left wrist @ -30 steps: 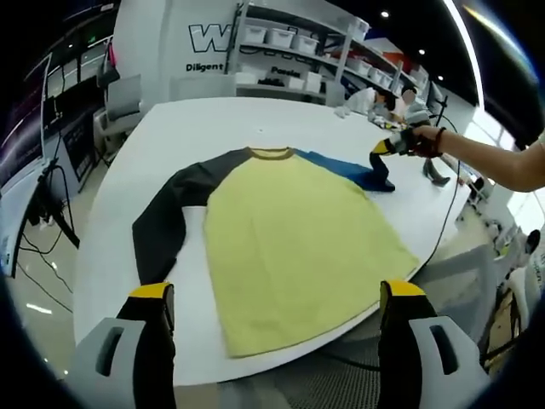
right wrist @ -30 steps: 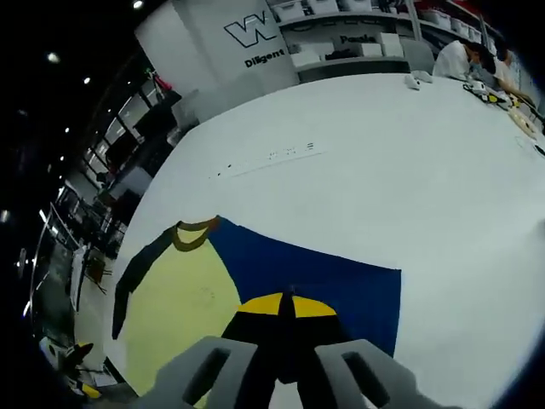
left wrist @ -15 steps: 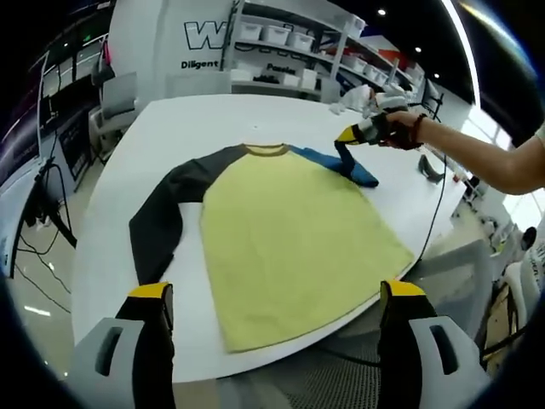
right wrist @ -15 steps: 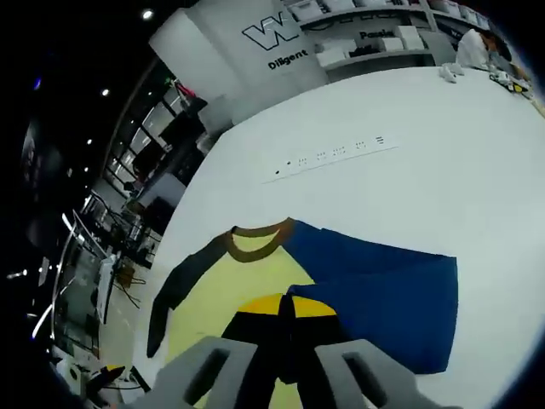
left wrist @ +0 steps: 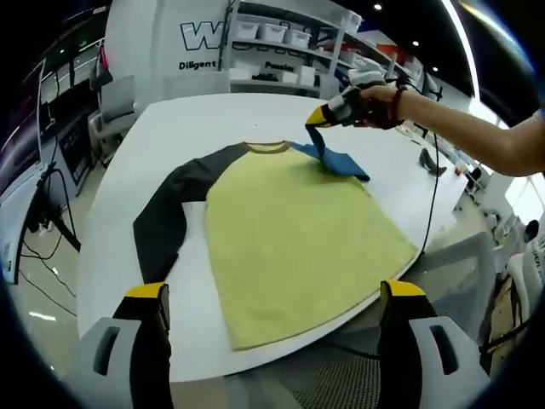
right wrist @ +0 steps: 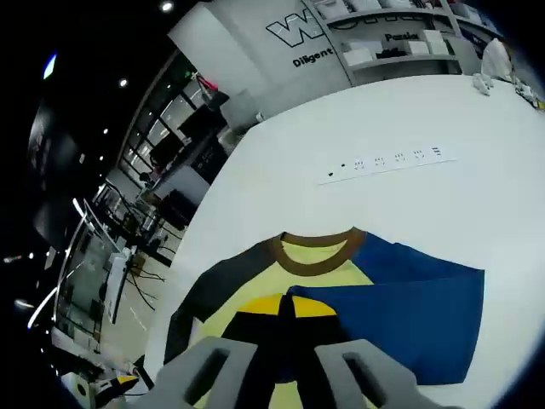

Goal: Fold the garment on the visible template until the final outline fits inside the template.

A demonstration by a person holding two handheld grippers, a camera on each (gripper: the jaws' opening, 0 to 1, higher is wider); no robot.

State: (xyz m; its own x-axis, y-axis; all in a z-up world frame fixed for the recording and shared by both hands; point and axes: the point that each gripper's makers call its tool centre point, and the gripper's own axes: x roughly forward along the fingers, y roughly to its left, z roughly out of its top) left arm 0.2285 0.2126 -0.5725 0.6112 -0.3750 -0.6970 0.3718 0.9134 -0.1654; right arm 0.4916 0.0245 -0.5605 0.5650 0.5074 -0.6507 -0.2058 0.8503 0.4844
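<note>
A yellow shirt (left wrist: 298, 230) with a brown collar (right wrist: 315, 252) lies flat on the round white table (left wrist: 213, 119). Its dark sleeve (left wrist: 166, 221) is spread out to the left. My right gripper (left wrist: 318, 116), held in a person's hand, is shut on the blue sleeve (left wrist: 342, 160) and holds its end up off the table near the collar. In the right gripper view the jaws (right wrist: 283, 305) are pressed together over the blue sleeve (right wrist: 409, 315). My left gripper (left wrist: 274, 294) hangs open above the near table edge, below the shirt's hem, holding nothing.
A white power strip (right wrist: 383, 159) lies on the table beyond the collar. A small dark object (left wrist: 428, 162) sits at the table's right side. Shelves with white boxes (left wrist: 281, 38) and a chair (left wrist: 119, 102) stand behind. Cables (left wrist: 47, 221) hang left of the table.
The right gripper has lifted the blue sleeve and carried it left, from the table's right side toward the collar. The left gripper has stayed open in place.
</note>
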